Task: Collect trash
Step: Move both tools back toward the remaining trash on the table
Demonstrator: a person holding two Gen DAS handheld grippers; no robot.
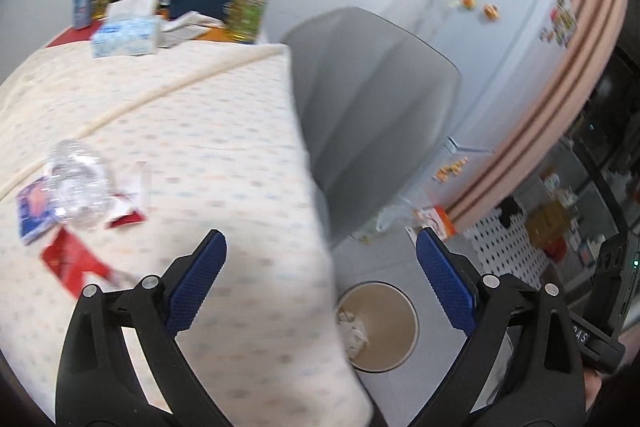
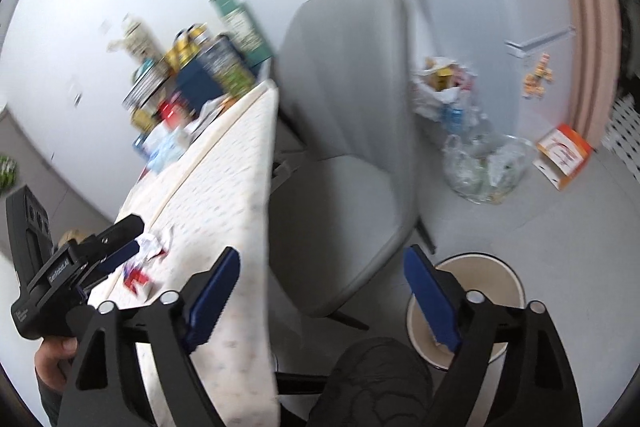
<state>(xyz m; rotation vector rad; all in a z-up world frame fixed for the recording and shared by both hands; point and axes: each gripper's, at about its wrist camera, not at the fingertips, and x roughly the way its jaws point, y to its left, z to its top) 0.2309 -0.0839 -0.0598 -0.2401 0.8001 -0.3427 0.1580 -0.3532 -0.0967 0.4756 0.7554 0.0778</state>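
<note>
My left gripper (image 1: 320,255) stands wide apart with nothing between its blue pads, poised over the corner of the dotted tablecloth (image 1: 200,131). The trash sits at about ten o'clock from it: a crumpled clear plastic bottle (image 1: 78,183) on red and white wrappers (image 1: 76,259). My right gripper (image 2: 322,271) is spread too and holds nothing. The round bin (image 2: 476,267) stands on the floor at its four o'clock, beside the grey chair (image 2: 344,131), white scraps already inside. Everything is blurred.
</note>
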